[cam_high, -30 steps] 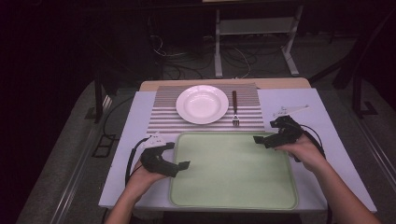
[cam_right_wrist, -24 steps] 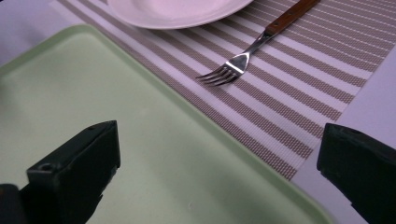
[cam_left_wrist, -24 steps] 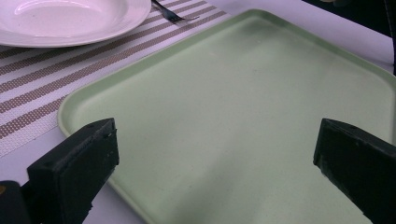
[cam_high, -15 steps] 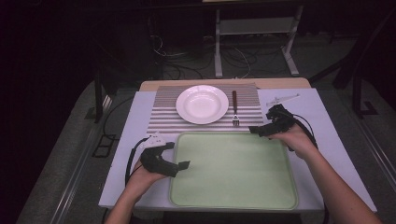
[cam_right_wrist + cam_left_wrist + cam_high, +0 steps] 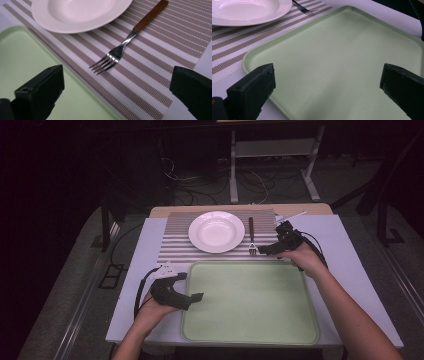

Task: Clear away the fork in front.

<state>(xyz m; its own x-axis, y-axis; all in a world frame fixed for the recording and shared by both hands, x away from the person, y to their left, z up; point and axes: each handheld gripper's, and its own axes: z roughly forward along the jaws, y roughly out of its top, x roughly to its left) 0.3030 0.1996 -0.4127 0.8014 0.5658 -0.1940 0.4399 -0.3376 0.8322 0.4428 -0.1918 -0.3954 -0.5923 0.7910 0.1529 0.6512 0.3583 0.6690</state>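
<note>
The desk [image 5: 350,270] carries a green tray [image 5: 250,305], bare of any thing — the landmark here. Just beyond the tray lies a striped mat [image 5: 175,245], and on it a white plate [image 5: 216,231] with a fork [image 5: 251,236] beside it, tines toward the tray. The left claw [image 5: 192,296] hangs released over the tray's left edge. The right claw [image 5: 267,249], also released, hovers near the fork. Nothing seems moved yet — I judge that all the work remains.

Dark room, cables [image 5: 250,180] on grey floor [image 5: 65,285]
</note>
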